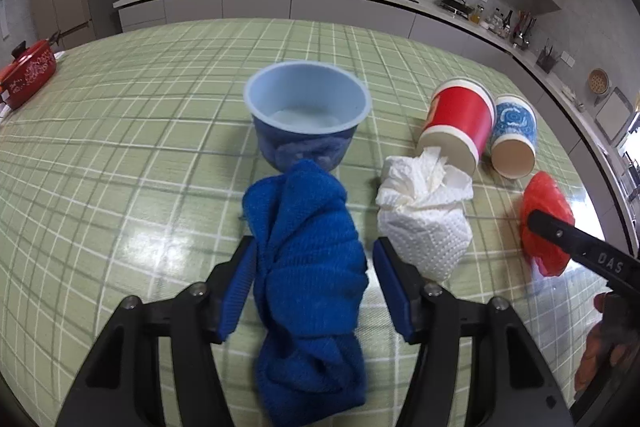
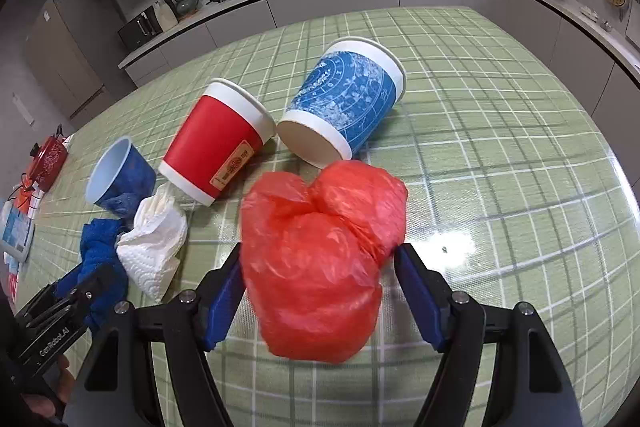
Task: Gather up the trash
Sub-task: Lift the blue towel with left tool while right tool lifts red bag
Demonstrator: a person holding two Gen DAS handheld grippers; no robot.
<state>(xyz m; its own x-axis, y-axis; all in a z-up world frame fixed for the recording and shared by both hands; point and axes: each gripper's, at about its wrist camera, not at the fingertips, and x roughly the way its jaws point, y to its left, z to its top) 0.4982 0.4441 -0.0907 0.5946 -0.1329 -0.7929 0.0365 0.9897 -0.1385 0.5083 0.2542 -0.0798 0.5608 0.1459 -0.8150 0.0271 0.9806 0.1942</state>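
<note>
Our left hand-held gripper (image 1: 312, 279) straddles the blue cloth (image 1: 308, 267), which runs lengthwise away from us. Its jaws are released. Our right hand-held gripper (image 2: 320, 291) likewise brackets the red bag (image 2: 320, 251), unclenched.

Fisheye-warped edges — glare on tablecloth (image 2: 452, 247)

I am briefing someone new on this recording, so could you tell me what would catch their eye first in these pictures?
The crumpled red plastic bag fills the space between the right gripper's blue pads, and the bunched blue cloth lies likewise between the left gripper's pads. Behind them on the green checked tablecloth lie a tipped red paper cup and a blue patterned cup, with a white paper towel wad and an upright blue tub.
</note>
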